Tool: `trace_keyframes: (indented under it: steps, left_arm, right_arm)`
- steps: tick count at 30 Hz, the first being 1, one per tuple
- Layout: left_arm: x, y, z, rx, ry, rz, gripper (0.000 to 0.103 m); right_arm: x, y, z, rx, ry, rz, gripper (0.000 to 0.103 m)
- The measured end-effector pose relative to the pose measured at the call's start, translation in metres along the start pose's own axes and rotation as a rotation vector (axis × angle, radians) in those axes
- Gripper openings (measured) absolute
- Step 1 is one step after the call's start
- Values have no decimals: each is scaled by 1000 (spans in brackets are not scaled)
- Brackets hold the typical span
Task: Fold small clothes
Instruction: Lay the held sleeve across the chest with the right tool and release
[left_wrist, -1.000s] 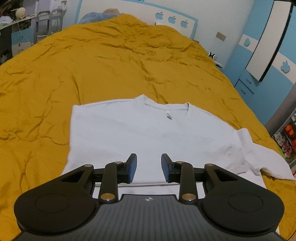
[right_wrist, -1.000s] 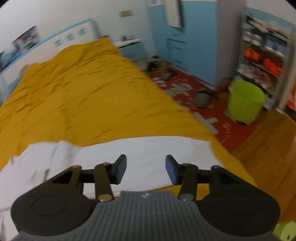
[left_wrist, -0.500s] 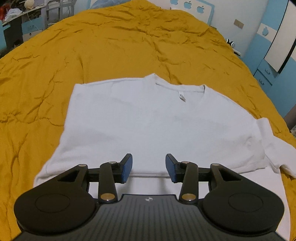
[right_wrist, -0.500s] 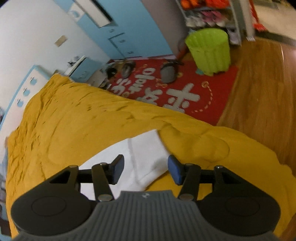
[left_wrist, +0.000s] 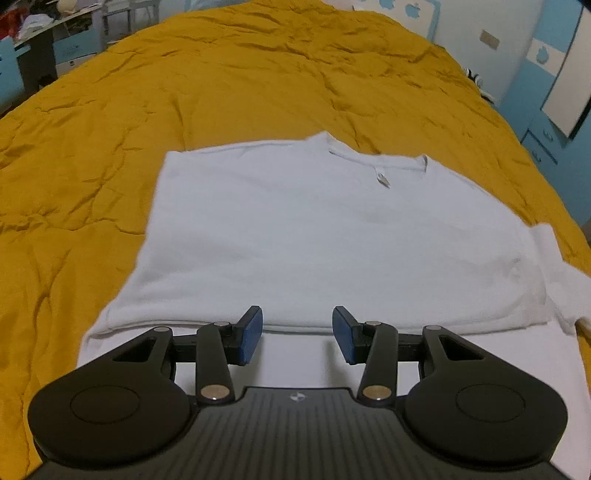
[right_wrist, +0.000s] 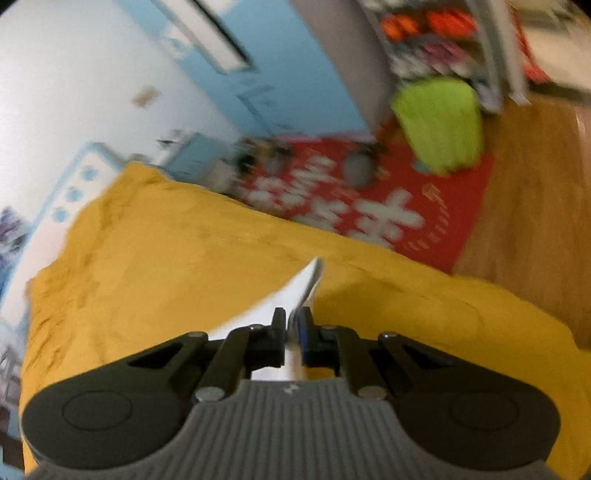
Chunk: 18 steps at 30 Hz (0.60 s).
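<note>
Right tongs (right_wrist: 293, 332) now clenched on shirt (left_wrist: 332, 236) sleeve; left tongs (left_wrist: 297, 334) released, wider.

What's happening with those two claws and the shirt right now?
Right gripper just closed, pinching white T-shirt sleeve. Left gripper open above hem. Nothing in the way.

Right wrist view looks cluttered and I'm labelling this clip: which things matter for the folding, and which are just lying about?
Part of the job:
- white T-shirt
- right tongs, shut on its sleeve
- left tongs, open above the hem
- yellow bedspread

Lying about:
- green bin
- red rug
- shelf
</note>
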<state>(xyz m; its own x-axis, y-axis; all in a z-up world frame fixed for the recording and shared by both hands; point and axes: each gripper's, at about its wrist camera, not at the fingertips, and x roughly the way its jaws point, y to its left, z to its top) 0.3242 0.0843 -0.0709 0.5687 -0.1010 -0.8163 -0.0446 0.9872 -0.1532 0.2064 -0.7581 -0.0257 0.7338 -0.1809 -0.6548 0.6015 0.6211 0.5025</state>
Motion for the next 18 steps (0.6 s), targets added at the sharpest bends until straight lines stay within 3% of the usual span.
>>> trace_keyframes:
  steps: [6, 11, 14, 18]
  left_arm:
    - [-19, 16, -2, -37, -55, -50, 52]
    - [-39, 37, 0, -85, -115, -104, 52]
    - [-48, 52, 3, -108, -136, -126, 52]
    - [-55, 72, 10, -129, -149, -144, 52]
  right_arm:
    - [-57, 145, -10, -225, -70, 230, 1]
    - [-94, 284, -41, -368, -75, 437, 1]
    - [-108, 363, -74, -435, -46, 554, 1]
    - [-105, 449, -140, -518, 33, 643, 1]
